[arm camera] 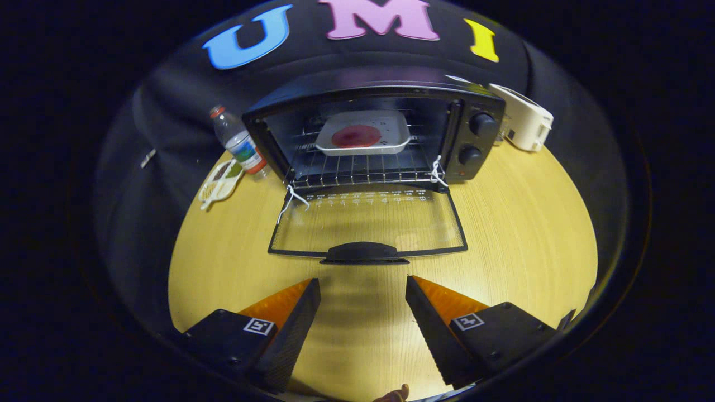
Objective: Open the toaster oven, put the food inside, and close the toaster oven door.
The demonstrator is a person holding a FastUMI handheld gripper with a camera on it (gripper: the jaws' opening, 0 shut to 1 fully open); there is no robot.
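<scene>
Gripper (pixel 363 290) spread and empty above the tabletop (pixel 530 223), just short of the toaster oven (pixel 475 106) door (pixel 368 223) lying open, tray (pixel 363 134) of food (pixel 356 135) on the rack inside.

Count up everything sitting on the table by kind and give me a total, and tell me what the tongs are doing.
Toaster oven, door open flat: 1
Tray with red food on the rack: 1
Water bottle: 1
White appliance: 1
Small pale dish: 1
Total: 5
Tongs: open, empty, just short of the door handle.
</scene>
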